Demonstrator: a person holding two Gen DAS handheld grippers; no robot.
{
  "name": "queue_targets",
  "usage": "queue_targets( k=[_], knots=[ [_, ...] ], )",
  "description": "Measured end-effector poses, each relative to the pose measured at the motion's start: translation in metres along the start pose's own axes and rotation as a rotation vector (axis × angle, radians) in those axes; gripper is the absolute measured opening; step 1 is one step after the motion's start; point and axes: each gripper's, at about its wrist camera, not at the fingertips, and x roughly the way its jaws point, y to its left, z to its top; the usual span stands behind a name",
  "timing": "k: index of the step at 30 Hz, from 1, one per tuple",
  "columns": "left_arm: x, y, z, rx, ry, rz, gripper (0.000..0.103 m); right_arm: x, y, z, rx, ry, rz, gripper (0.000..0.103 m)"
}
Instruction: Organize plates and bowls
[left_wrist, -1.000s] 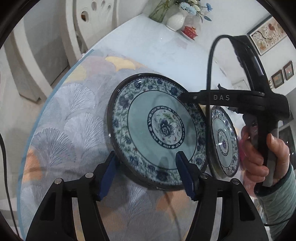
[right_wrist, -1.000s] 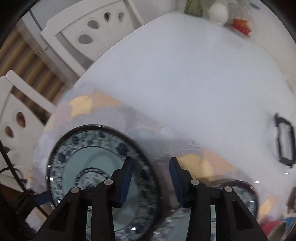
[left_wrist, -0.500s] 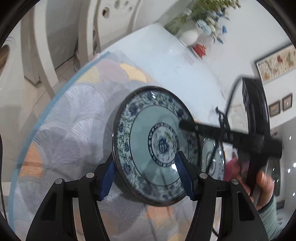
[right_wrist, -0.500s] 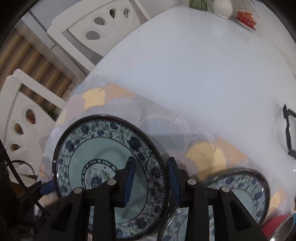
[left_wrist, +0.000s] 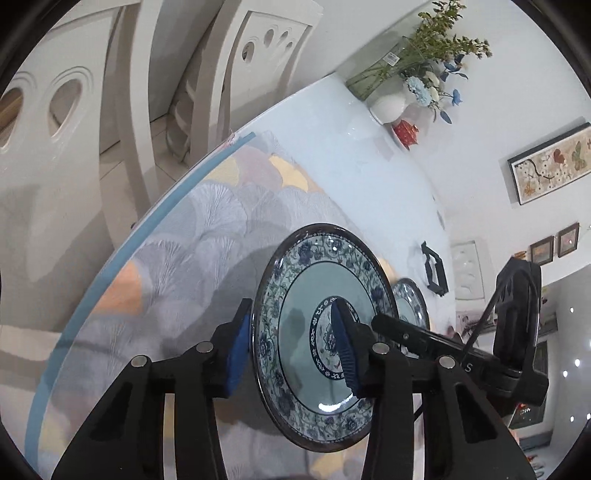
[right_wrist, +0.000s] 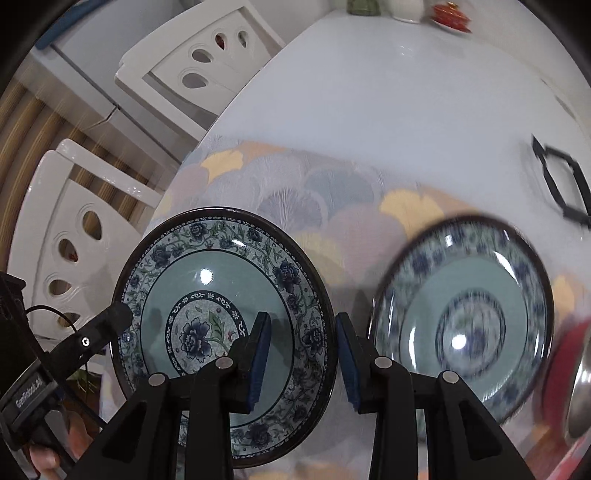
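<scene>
Straddling the rim of the nearer blue-patterned plate (left_wrist: 317, 325), the left gripper (left_wrist: 291, 345) appears to grip it, though contact is unclear. Only the right wrist view shows the second plate (right_wrist: 465, 321) fully, at three o'clock, the right gripper (right_wrist: 301, 354) open over the nearer plate's rim.
</scene>
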Motion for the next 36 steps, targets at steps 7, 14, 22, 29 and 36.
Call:
queue_targets(
  k=[7,14,22,29,36],
  knots=[
    [-0.036,-0.012,-0.029,0.050,0.003,-0.026,0.038,-0.043,0.011,-0.045,0.056,-0.042,0.018,0.035],
    [-0.073,-0.015,-0.070,0.095,0.019,-0.032,0.038,-0.083,0.032,-0.102,0.077,-0.081,0.008,0.035],
    [-0.089,0.003,-0.117,0.128,0.066,0.012,0.038,-0.092,0.055,-0.164,0.053,-0.063,-0.038,0.036],
    [-0.094,0.019,-0.146,0.126,0.118,0.047,0.038,-0.089,0.075,-0.199,-0.008,-0.059,-0.101,0.037],
    [-0.092,0.026,-0.158,0.125,0.147,0.083,0.038,-0.072,0.076,-0.222,-0.014,-0.010,-0.122,0.038]
  ],
)
